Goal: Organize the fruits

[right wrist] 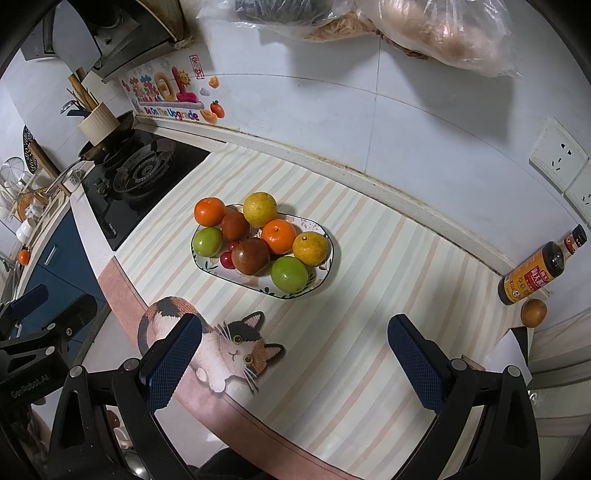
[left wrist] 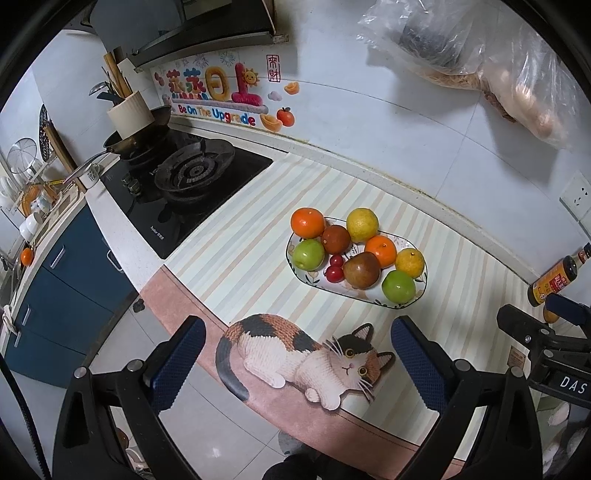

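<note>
An oval patterned plate (left wrist: 369,295) (right wrist: 317,286) on the striped mat holds several fruits: oranges (left wrist: 307,222) (right wrist: 279,236), yellow citrus (left wrist: 362,225) (right wrist: 259,209), green apples (left wrist: 398,286) (right wrist: 289,274), dark red-brown fruits (left wrist: 361,270) (right wrist: 250,256) and small red cherries (left wrist: 334,273) (right wrist: 226,260). A lone brown fruit (right wrist: 533,313) lies at the right by the sauce bottle. My left gripper (left wrist: 295,369) is open and empty, near the mat's front edge, short of the plate. My right gripper (right wrist: 291,365) is open and empty, also in front of the plate.
A gas hob (left wrist: 192,173) with a pan sits left of the mat. A sauce bottle (right wrist: 535,273) stands at the right by the wall. Plastic bags (right wrist: 424,29) hang on the wall above. The mat shows a printed cat (left wrist: 306,354). The counter edge runs below the grippers.
</note>
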### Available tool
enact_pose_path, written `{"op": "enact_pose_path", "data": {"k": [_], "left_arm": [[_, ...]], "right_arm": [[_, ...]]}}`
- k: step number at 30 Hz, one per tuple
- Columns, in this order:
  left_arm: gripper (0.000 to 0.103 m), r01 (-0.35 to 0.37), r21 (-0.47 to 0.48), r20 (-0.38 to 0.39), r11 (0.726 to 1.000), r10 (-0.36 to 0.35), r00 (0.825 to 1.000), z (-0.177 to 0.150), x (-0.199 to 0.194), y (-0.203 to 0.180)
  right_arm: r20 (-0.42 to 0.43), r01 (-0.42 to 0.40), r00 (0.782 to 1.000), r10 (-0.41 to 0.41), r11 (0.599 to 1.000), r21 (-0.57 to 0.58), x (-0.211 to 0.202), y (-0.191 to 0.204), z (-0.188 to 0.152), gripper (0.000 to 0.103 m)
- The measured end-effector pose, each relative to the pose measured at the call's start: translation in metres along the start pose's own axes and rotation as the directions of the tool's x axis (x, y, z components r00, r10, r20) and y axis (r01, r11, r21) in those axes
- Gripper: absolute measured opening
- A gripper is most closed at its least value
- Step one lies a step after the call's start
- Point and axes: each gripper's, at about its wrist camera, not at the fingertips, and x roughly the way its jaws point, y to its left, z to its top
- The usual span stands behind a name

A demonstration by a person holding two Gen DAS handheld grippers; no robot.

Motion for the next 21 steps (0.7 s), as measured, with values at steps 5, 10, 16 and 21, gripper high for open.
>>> {"op": "enact_pose_path", "data": {"k": [5, 10, 16, 21], "left_arm": [[0.103, 0.000, 0.000, 0.000, 1.000, 0.000, 1.000, -0.0004, -0.0002, -0.0004], [0.103, 0.000, 0.001, 0.001, 1.000, 0.000, 1.000, -0.0031, -0.0016, -0.0009], [0.103, 0.002, 0.001, 0.000, 1.000, -0.002, 1.000, -0.0031, -0.0016, -0.0009], [0.103, 0.001, 0.001, 0.003, 1.000, -0.001, 1.000, -0.0040, -0.0023, -0.0008]], "right_arm": [[0.000, 0.000, 1.000, 0.000, 1.000, -0.002, 0.0005, 0.0001, 0.0001, 0.103], [-0.004, 0.001, 1.000, -0.001, 1.000, -0.001, -0.0012, -0.0010, -0.0011, 0.103], [-0.003, 0.002, 1.000, -0.002, 1.000, 0.000, -0.0046, -0.0030, -0.0051, 0.103], [-0.003, 0.001, 1.000, -0.001, 1.000, -0.001, -0.0047, -0.0027, -0.0065, 0.103]]}}
